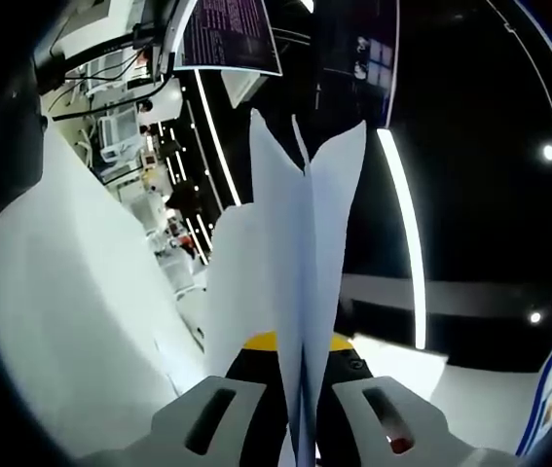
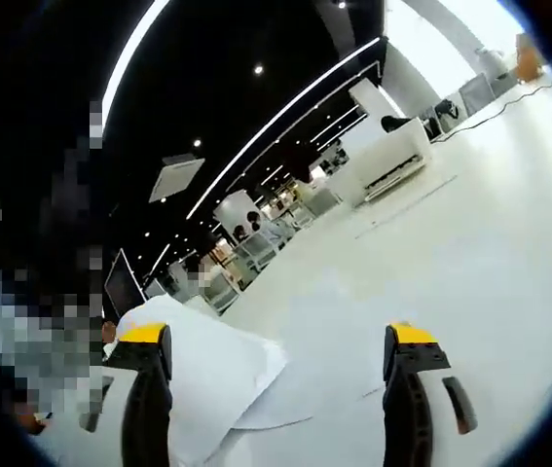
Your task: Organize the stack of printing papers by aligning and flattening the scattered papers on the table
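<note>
Between shut left hand-held gripper (image 1: pixel 303 428) jaws, papers (image 1: pixel 305 282) block monitor (image 1: pixel 227 34).

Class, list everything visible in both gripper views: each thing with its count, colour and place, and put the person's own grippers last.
Held paper sheets: several, exact count unclear, white, edge-on between the left gripper's jaws.
Loose papers: at least two, white, overlapping on the table by the right gripper's left jaw.
Table: one, white, under the papers.
Monitor: one, dark with text, top of left gripper view.
Left gripper: one, grey, yellow-tipped, shut on the sheets.
Right gripper: one, black, yellow-tipped, open above the table.
</note>
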`<move>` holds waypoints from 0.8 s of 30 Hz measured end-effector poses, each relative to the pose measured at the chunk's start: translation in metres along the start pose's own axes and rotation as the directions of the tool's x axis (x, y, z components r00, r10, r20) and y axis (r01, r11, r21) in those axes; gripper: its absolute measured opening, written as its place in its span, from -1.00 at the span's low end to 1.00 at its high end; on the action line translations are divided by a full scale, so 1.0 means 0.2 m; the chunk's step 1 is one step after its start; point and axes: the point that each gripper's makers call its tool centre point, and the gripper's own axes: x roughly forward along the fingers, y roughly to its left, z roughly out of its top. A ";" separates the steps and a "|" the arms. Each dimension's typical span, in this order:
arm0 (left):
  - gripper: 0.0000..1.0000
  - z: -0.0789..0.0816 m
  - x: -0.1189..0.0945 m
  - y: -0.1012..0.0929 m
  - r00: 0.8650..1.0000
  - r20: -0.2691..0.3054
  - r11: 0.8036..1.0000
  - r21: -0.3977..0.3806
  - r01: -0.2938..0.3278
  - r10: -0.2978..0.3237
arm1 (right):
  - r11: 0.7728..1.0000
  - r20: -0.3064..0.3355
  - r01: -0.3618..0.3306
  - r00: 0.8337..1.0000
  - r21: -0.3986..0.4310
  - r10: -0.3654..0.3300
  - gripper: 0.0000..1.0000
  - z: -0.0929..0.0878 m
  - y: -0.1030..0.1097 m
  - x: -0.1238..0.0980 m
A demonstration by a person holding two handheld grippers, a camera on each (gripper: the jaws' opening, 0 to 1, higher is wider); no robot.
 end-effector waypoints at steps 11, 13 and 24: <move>-0.87 0.00 0.00 0.01 1.000 0.001 1.000 -0.001 -0.001 0.001 | 0.981 -0.058 -0.012 0.998 -0.193 0.001 0.73 -0.01 0.04 0.00; -0.87 0.00 0.00 0.00 1.000 0.001 1.000 -0.002 0.000 0.000 | 0.978 -0.054 -0.011 0.999 -0.208 -0.001 0.73 0.01 0.05 0.00; -0.87 0.00 0.00 0.00 1.000 0.003 1.000 -0.004 0.003 -0.003 | 0.966 -0.065 -0.004 0.998 -0.258 -0.013 0.74 0.03 0.02 -0.01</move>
